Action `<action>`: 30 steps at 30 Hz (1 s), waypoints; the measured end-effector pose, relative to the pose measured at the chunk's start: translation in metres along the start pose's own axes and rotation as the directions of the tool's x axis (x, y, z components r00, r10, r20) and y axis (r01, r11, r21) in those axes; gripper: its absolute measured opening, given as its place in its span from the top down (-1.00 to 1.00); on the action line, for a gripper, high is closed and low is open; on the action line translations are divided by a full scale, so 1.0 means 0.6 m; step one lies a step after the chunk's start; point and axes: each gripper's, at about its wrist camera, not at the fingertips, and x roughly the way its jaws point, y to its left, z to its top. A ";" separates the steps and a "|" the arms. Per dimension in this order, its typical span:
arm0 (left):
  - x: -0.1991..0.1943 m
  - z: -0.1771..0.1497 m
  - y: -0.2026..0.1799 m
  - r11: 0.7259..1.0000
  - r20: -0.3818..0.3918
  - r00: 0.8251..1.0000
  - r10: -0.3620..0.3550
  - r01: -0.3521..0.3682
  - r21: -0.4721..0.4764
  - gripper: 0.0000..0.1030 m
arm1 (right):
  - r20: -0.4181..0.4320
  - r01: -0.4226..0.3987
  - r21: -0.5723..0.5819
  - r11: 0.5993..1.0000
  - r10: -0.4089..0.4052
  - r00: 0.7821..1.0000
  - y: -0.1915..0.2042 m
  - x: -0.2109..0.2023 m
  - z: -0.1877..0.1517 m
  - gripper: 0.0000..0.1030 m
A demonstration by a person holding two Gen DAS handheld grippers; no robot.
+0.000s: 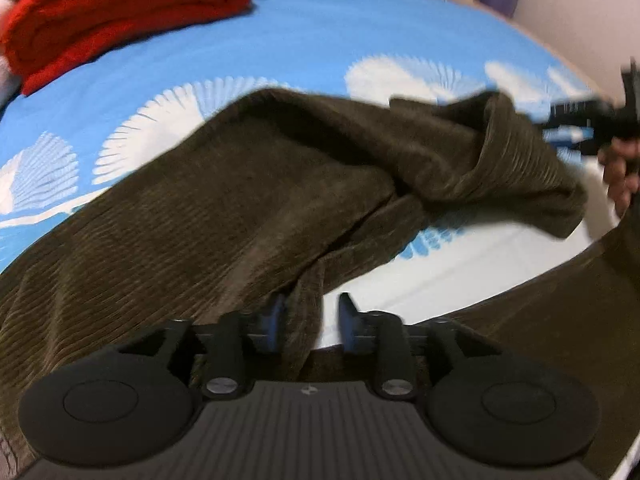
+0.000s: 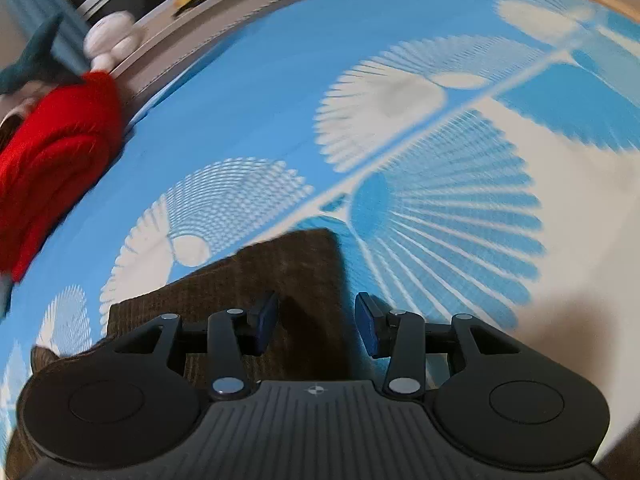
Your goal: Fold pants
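Note:
Brown corduroy pants lie rumpled across a blue bedsheet. My left gripper is open. A narrow fold of the pants hangs between its fingers, touching the left pad, with a gap to the right one. The far end of the pants bunches up by my right gripper, blurred at the right edge with a hand behind it. In the right wrist view my right gripper stands open above a flat corner of the pants, its pads clear of the cloth.
A folded red garment lies at the far left of the bed. Plush toys sit on a ledge behind the sheet. More brown cloth fills the lower right of the left wrist view.

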 end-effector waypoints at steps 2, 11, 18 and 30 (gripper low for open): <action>0.007 -0.003 -0.009 0.998 -0.007 1.000 0.030 -0.029 0.053 0.05 | -0.002 -0.005 -0.042 0.999 0.005 1.000 0.012 0.010 0.005 0.13; 0.022 0.016 0.028 0.998 -0.049 0.997 0.058 -0.058 0.002 0.84 | 0.116 -0.087 0.005 0.996 0.086 0.989 0.044 -0.050 0.071 0.88; 0.018 0.016 0.020 0.997 -0.059 0.998 0.033 -0.029 0.066 0.84 | 0.276 0.216 0.519 0.827 -0.401 0.873 -0.107 -0.164 0.060 0.88; -0.025 0.007 0.012 0.957 -0.105 0.982 -0.155 0.175 0.231 0.84 | 0.162 0.311 0.533 0.787 -0.456 0.875 -0.187 -0.161 0.039 0.88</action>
